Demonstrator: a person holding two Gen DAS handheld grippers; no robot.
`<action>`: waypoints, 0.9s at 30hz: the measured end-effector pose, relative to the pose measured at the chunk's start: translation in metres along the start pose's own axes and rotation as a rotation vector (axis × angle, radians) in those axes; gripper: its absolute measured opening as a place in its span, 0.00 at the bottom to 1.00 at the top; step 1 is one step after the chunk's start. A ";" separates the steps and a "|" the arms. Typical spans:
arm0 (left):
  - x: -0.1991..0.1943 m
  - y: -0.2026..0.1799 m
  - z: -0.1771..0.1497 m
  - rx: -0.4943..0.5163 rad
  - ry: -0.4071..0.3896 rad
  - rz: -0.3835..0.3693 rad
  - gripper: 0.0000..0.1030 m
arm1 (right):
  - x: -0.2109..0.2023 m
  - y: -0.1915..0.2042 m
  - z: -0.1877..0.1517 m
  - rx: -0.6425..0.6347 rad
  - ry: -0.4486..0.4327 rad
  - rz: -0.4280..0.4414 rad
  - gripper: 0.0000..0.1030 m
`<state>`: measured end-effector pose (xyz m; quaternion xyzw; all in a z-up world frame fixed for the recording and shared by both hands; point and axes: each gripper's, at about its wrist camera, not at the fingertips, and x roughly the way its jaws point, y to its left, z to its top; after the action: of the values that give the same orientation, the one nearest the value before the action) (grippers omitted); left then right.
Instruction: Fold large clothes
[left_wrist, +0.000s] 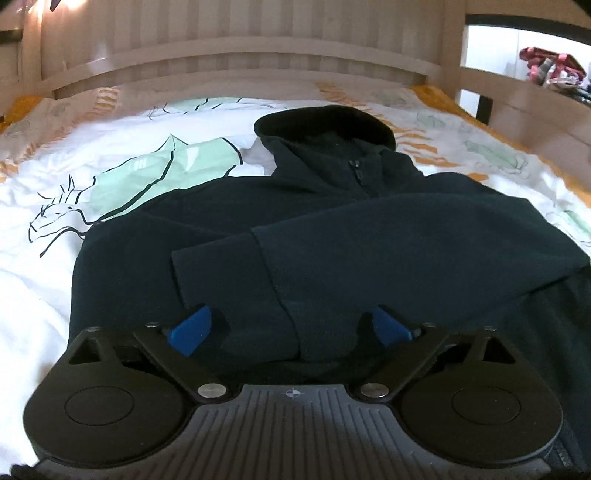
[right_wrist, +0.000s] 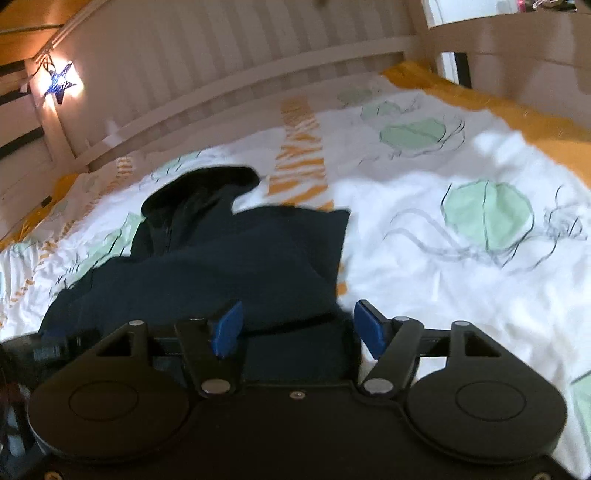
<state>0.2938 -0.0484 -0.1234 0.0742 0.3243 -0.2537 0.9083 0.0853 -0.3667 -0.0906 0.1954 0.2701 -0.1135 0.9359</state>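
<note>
White duvet (left_wrist: 44, 295) with green and orange prints spreads ahead of the tool, slatted headboard (left_wrist: 240, 48) beyond, star light (right_wrist: 59, 83) glowing far upper left.

The hoodie (left_wrist: 332, 236) lies on the bed (left_wrist: 44, 280), its hood (left_wrist: 325, 122) toward the headboard (left_wrist: 236, 62). One sleeve (left_wrist: 369, 258) lies folded across the hoodie's body. The left gripper (left_wrist: 290, 328) hovers at the hoodie's near end, the right gripper (right_wrist: 297, 328) at its right edge.

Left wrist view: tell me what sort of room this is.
Most likely a bedroom: a bed with a slatted wooden headboard, a printed white duvet and a dark hooded jacket laid on it.
</note>
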 end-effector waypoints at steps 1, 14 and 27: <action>0.000 0.001 0.000 -0.004 -0.001 -0.004 0.94 | 0.005 -0.004 0.005 0.006 0.000 -0.012 0.68; -0.002 -0.001 -0.003 -0.017 -0.009 -0.013 0.95 | 0.094 -0.007 0.042 -0.148 0.071 -0.088 0.44; -0.003 0.000 -0.004 -0.025 -0.014 -0.023 0.96 | 0.123 -0.024 0.057 -0.199 0.107 -0.206 0.20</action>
<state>0.2895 -0.0464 -0.1243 0.0576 0.3221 -0.2606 0.9083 0.2059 -0.4260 -0.1214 0.0788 0.3481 -0.1713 0.9183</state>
